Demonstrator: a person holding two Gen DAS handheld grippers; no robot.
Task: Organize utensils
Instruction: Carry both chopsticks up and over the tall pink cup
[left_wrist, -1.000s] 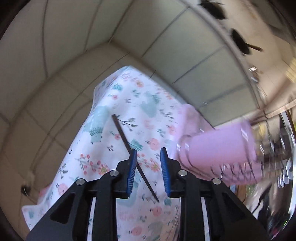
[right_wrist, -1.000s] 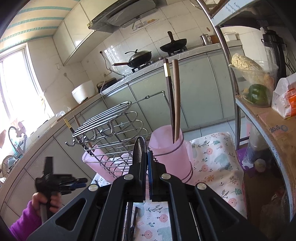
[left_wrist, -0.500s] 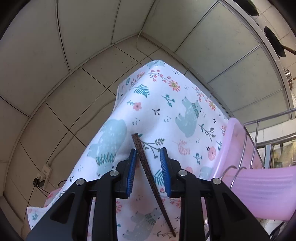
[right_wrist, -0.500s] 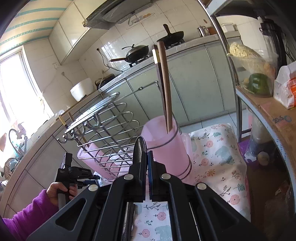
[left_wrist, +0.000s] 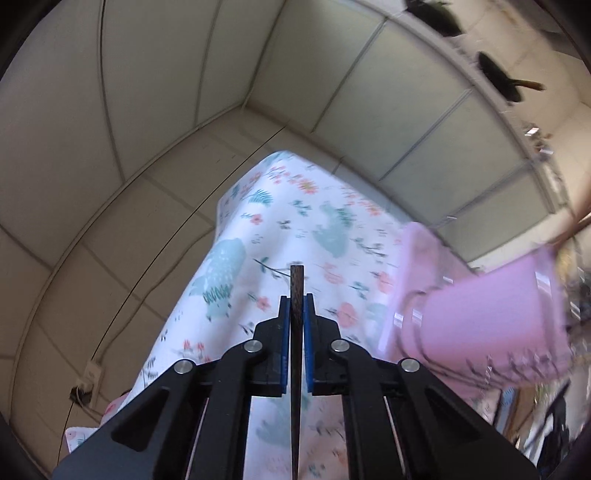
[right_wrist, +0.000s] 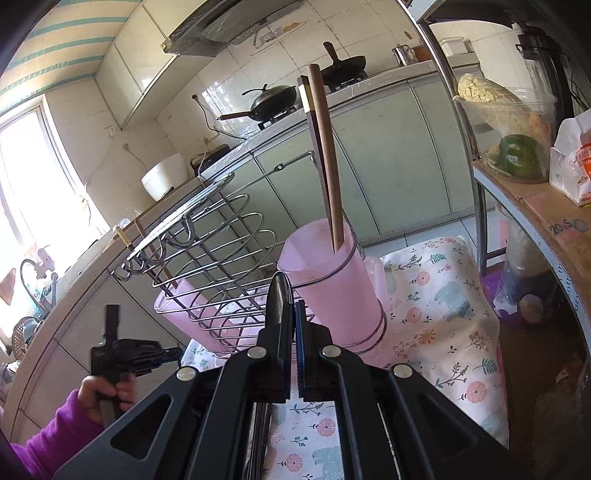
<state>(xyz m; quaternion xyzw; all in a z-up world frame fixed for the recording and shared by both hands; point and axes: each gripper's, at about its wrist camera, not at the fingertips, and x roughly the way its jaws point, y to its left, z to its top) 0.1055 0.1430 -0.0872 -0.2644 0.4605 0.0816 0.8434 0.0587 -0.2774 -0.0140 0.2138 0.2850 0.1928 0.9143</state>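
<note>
In the left wrist view my left gripper (left_wrist: 295, 299) is closing its jaws on a dark wooden chopstick (left_wrist: 296, 280). The blue pads press its sides and its blunt end sticks out past them. It hangs over the floral cloth (left_wrist: 325, 221), with the pink cup (left_wrist: 491, 325) to the right. In the right wrist view my right gripper (right_wrist: 291, 306) is shut on a dark utensil (right_wrist: 279, 295) with a rounded tip. Just beyond it stands the pink cup (right_wrist: 332, 288) holding two chopsticks (right_wrist: 325, 155). A hand in a purple sleeve (right_wrist: 55, 428) holds the left gripper (right_wrist: 170, 354) at lower left.
A wire dish rack (right_wrist: 221, 251) with a second pink cup (right_wrist: 184, 314) fills the middle left. A shelf (right_wrist: 535, 206) with food bags stands on the right. Kitchen cabinets (right_wrist: 388, 155) and pans lie behind. The cloth (right_wrist: 443, 306) hangs over the table's edges.
The left jaws have come together on the chopstick, which now lies straight along the gripper. The left view swung, so the pink cup is back at the right. The right gripper kept still.
</note>
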